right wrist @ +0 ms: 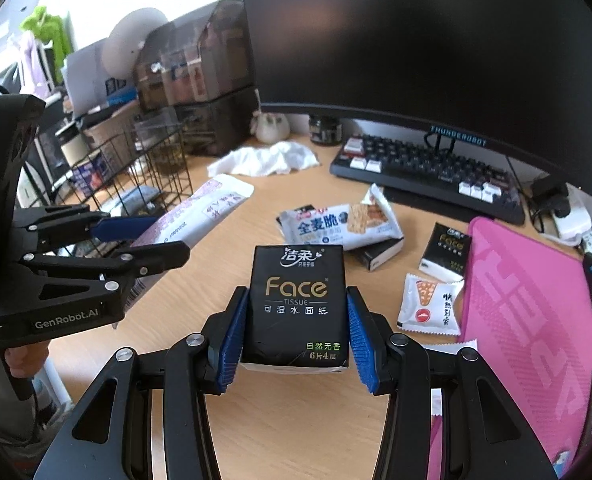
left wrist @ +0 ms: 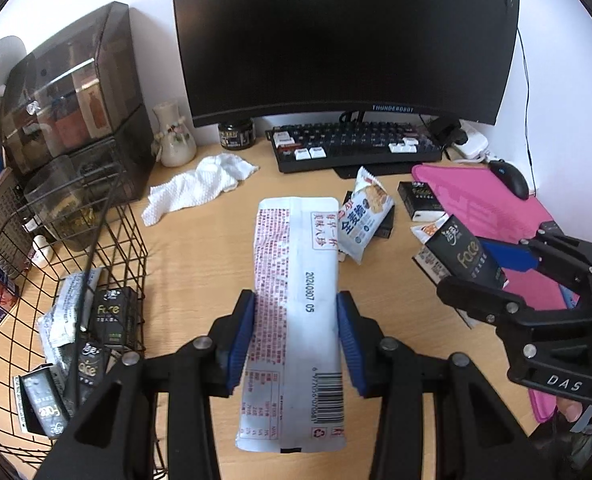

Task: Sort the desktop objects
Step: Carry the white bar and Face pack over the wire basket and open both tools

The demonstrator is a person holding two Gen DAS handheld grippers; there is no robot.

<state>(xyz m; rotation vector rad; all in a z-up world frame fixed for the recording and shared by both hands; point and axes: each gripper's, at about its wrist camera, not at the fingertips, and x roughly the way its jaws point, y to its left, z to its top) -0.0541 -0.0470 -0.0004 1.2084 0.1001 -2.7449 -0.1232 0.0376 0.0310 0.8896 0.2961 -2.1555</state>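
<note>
holding a long white sachet [left wrist: 296, 308] in my left tool [left wrist: 296, 344], its blue pads pressed on both long sides, barcode end toward me and the far end up off the table [left wrist: 200, 248]. my right tool [right wrist: 292, 332] is closed on a black tissue pack [right wrist: 298, 304], label facing up, lifted clear of the wood; from the left view the same pack [left wrist: 466, 256] hangs out to the right over the pink mat [left wrist: 492, 200].

the wire basket [left wrist: 108, 248] sits at the table's left edge, with more black tissue packs [left wrist: 112, 316] and a silvery packet [left wrist: 62, 320] inside. behind it stands a smoky plastic organiser [left wrist: 72, 92].

in the middle of the table lies a cracker packet [right wrist: 340, 220], resting partly on a black box [right wrist: 380, 254]. another tissue pack [right wrist: 446, 252] stands just beside the pink mat's left edge, and a small white snack bag [right wrist: 430, 306] lies near it, touching the mat edge.

toward the back edge are a crumpled white cloth [left wrist: 200, 186], a vase [left wrist: 174, 136], a dark jar [left wrist: 237, 133], the keyboard [left wrist: 356, 144] and the monitor [left wrist: 348, 40]. a mouse [left wrist: 510, 178] rests on the mat's far right corner.
</note>
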